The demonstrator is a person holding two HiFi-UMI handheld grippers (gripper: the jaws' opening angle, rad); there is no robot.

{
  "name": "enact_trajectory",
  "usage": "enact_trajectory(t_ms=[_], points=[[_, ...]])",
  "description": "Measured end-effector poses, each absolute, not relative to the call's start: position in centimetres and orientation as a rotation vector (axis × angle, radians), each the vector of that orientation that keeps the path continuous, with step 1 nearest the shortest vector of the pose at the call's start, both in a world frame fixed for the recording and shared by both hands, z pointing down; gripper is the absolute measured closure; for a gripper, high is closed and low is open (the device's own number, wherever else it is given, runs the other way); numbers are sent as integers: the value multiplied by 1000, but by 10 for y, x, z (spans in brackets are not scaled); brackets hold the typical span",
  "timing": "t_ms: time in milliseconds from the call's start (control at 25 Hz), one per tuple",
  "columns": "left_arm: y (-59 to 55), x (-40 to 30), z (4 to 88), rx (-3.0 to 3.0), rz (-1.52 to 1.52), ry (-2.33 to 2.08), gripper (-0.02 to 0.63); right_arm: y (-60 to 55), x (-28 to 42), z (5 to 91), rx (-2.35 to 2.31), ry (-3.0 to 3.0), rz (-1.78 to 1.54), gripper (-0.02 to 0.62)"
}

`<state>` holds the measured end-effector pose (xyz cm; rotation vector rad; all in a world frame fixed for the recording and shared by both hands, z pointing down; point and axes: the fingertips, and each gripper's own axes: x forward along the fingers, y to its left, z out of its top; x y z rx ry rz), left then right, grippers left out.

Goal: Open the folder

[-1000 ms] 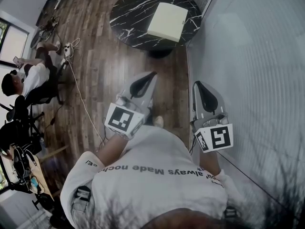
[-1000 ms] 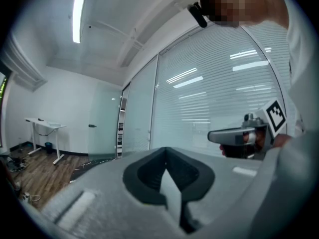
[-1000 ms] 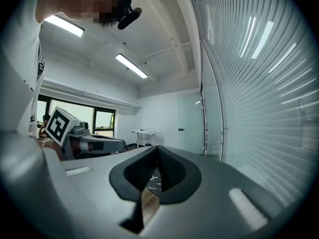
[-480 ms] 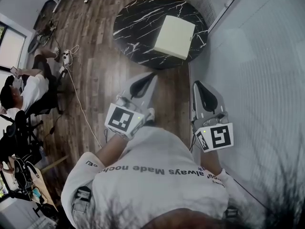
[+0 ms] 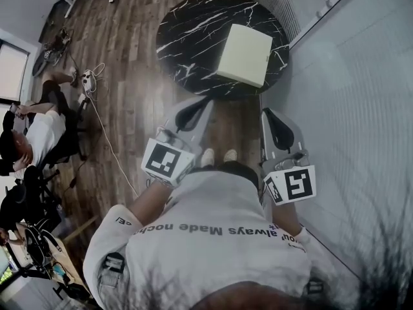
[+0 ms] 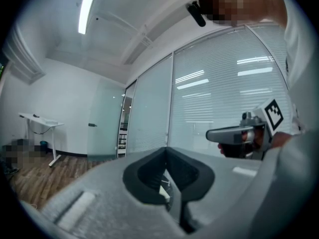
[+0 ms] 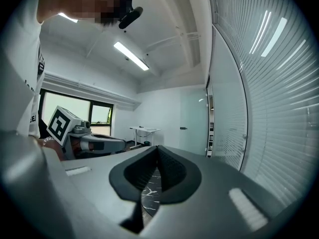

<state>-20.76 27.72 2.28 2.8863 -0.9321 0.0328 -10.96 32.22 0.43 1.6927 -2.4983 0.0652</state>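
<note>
Looking steeply down from the head view, a person in a white printed sweatshirt [image 5: 213, 237] holds 2 grey grippers out level, side by side. At 12 o'clock stands a round black marble-patterned table [image 5: 187, 37] with white veins. A pale cream square folder [image 5: 245, 55] lies flat and closed on the table's 3 o'clock side, near the rim.

The left gripper [image 5: 204, 102] points toward 1 o'clock, and its tip overlaps the table's near rim in this view. In the left gripper view its 2 jaws are pressed together tip to tip. The right gripper [image 5: 268, 113] points toward 12 o'clock, short of the table. Its 2 jaws are also pressed together, with marble showing through the gap beneath them in its own view. Neither gripper touches the folder.

Brown wooden plank floor [image 5: 129, 115] surrounds the table. A frosted glass wall with blinds [image 5: 348, 108] runs along 3 o'clock. At 9 o'clock a seated person [image 5: 35, 131] is near a white cable [image 5: 106, 134].
</note>
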Motion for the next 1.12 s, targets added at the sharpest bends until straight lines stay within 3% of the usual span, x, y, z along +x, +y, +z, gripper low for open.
enact_trajectory(t_ms=[520,1120], points=[[228,-163,35,2904,56,-864,603,274,-66,18,1755,-2474,87,594],[115,-11,31,2928,127,-842,603,166,87,17,1808,-2476,105,594]])
